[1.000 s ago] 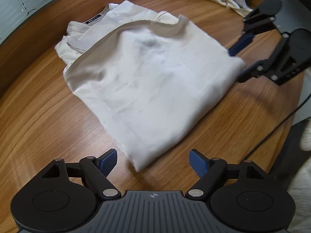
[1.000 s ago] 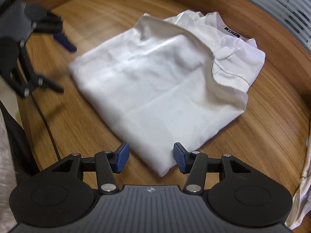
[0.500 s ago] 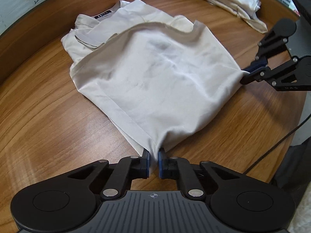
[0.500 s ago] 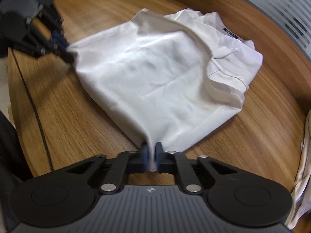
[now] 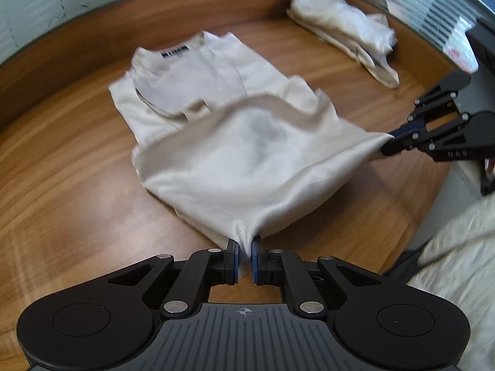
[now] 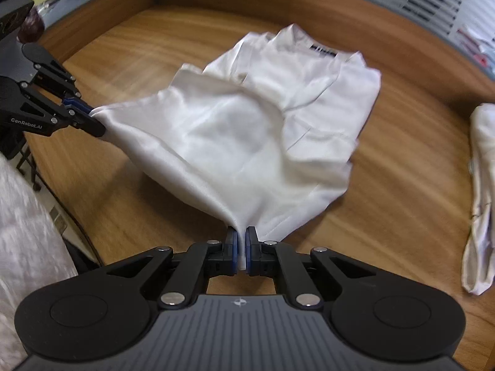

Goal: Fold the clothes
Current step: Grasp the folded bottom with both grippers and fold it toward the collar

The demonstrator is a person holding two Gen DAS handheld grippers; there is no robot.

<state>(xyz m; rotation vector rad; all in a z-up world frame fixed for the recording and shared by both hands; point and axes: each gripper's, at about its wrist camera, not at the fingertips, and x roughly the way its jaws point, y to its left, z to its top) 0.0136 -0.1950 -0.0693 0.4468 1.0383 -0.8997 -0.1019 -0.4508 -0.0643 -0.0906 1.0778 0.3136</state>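
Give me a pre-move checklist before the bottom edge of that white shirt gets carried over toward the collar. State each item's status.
1. Left tool shut on a bottom corner of the white shirt: ok.
2. Right tool shut on the other bottom corner: ok.
3. Held edge raised off the wooden table: ok, the cloth tents up between both tools.
4. Collar end with the black label lying flat on the table: ok.
5. Second garment apart from the shirt: ok.
6. All layers caught in each grip: cannot tell.
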